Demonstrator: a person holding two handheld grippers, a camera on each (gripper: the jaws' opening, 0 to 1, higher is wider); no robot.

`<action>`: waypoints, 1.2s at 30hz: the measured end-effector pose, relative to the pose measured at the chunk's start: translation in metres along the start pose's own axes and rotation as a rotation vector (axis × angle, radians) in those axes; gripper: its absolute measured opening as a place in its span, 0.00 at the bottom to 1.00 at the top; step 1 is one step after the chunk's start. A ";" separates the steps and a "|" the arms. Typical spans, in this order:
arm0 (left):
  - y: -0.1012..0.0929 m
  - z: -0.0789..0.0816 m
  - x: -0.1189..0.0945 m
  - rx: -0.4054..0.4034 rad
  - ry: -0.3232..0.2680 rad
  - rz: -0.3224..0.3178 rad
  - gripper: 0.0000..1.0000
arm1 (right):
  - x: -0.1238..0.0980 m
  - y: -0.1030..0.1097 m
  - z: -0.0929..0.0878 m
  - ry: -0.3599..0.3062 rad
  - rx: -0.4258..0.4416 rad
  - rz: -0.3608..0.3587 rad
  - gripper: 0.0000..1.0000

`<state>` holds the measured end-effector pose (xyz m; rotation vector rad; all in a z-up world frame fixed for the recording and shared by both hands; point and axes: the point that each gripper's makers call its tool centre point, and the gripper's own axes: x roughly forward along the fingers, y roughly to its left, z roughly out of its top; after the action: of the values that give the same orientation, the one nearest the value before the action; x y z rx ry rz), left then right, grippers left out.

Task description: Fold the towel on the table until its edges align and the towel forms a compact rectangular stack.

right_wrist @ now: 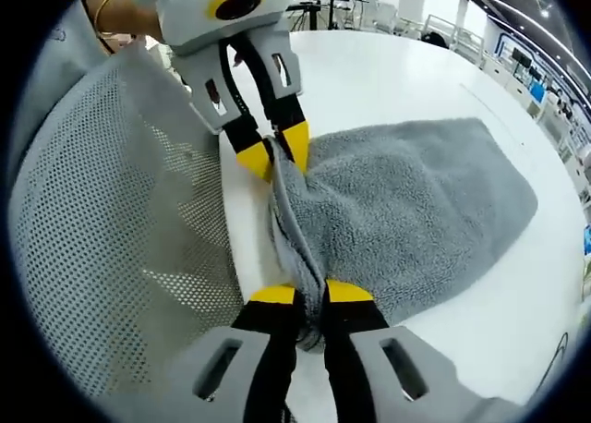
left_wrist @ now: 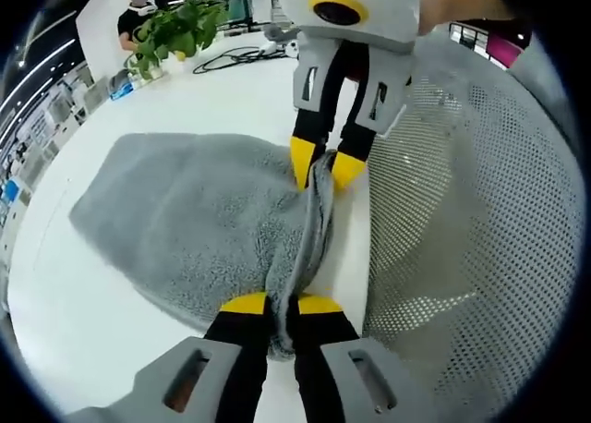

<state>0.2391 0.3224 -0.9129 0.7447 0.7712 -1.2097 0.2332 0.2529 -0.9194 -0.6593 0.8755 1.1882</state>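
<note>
A: Start close. What are the claws doing?

B: In the left gripper view the left gripper (left_wrist: 282, 304) has its yellow tips pinched on the near edge of the grey towel (left_wrist: 194, 220). The right gripper (left_wrist: 321, 164) faces it and is clamped on the same bunched edge farther along.

A: And from the other side?

B: Same story: the right gripper (right_wrist: 311, 294) squeezes the towel (right_wrist: 416, 211) at the bottom, and the left gripper (right_wrist: 272, 151) bites the edge above it.

A: Where does the towel lie?

B: Spread on a white table (left_wrist: 111, 303), its gathered edge along the table's side, beside a grey perforated mesh chair back (left_wrist: 462, 211).

A: Farther out?

B: Black cables (left_wrist: 235, 58) and a potted green plant (left_wrist: 175, 26) at the table's far end, with a person in black (left_wrist: 138, 12) behind it. The right gripper view shows more white tables and chairs (right_wrist: 406, 17) beyond.
</note>
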 end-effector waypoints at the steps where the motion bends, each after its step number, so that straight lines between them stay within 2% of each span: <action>1: -0.004 0.000 -0.001 0.005 0.003 -0.004 0.08 | 0.000 0.004 -0.001 -0.002 0.007 0.011 0.07; 12: -0.027 -0.001 -0.004 0.000 0.020 -0.031 0.08 | -0.003 0.022 -0.007 -0.007 0.059 0.065 0.06; 16: -0.037 -0.001 -0.007 -0.026 0.027 -0.076 0.08 | -0.007 0.033 -0.009 -0.004 0.087 0.099 0.06; 23: -0.056 0.000 -0.017 -0.038 0.030 -0.129 0.08 | -0.022 0.054 -0.006 0.018 0.058 0.142 0.06; 26: -0.061 0.004 -0.024 -0.074 0.019 -0.149 0.08 | -0.025 0.058 -0.007 0.034 0.054 0.155 0.06; 36: -0.061 0.019 -0.051 -0.073 -0.018 -0.148 0.08 | -0.053 0.060 0.009 0.026 0.087 0.177 0.06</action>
<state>0.1726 0.3216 -0.8652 0.6250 0.8632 -1.3122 0.1701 0.2494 -0.8687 -0.5358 1.0181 1.2942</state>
